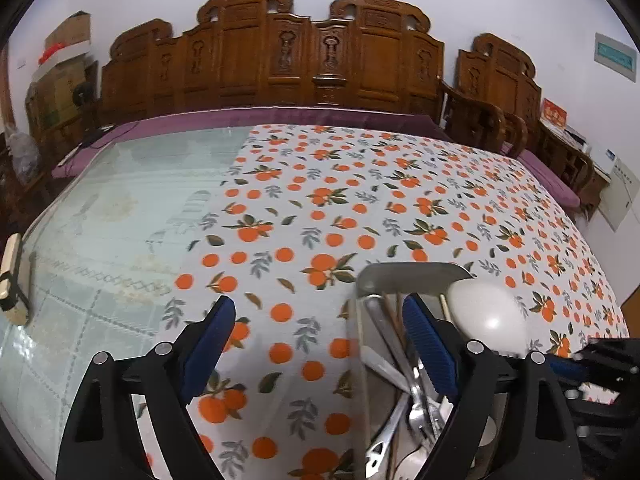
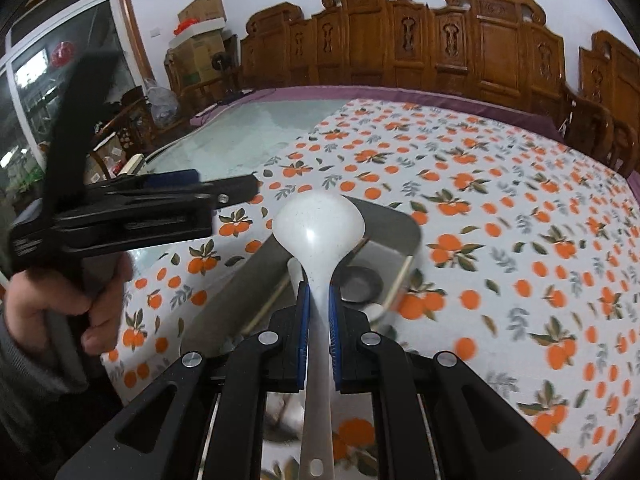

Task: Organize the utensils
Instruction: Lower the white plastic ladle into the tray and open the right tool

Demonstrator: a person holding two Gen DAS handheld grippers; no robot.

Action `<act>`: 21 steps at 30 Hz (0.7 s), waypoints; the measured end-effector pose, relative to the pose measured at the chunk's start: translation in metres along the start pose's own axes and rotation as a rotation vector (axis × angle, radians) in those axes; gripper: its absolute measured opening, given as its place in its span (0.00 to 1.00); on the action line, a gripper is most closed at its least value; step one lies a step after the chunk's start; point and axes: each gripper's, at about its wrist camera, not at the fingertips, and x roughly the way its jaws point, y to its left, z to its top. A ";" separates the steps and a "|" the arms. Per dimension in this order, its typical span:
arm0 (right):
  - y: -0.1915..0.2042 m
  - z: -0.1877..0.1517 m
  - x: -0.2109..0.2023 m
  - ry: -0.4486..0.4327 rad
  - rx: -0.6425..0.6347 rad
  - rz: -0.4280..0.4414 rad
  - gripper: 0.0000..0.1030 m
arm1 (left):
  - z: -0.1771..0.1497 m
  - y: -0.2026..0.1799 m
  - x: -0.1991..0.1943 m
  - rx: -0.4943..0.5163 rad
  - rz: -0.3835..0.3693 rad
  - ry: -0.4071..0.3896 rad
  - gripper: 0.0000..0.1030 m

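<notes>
Pinching a white ladle (image 2: 318, 228) over the tray's rim (image 2: 414, 226), right tongs (image 2: 318, 312); left tongs (image 1: 316, 320) spread.

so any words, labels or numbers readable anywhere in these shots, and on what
None can be read.
Wall sign: print too small.
Red box: characters blurred.
White appliance: blue label blurred.
Cardboard boxes: markings too blurred.
White ladle, metal tray, tablecloth: no text.
</notes>
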 end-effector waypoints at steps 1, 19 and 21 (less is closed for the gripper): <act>0.001 0.001 0.005 0.006 0.011 0.002 0.10 | 0.000 0.003 -0.002 -0.004 0.003 -0.002 0.80; 0.007 0.004 0.042 0.039 0.102 0.008 0.13 | 0.003 0.019 -0.009 -0.045 0.017 -0.016 0.81; 0.007 0.002 0.034 0.026 0.083 -0.006 0.13 | 0.001 0.017 -0.010 -0.041 0.020 -0.016 0.81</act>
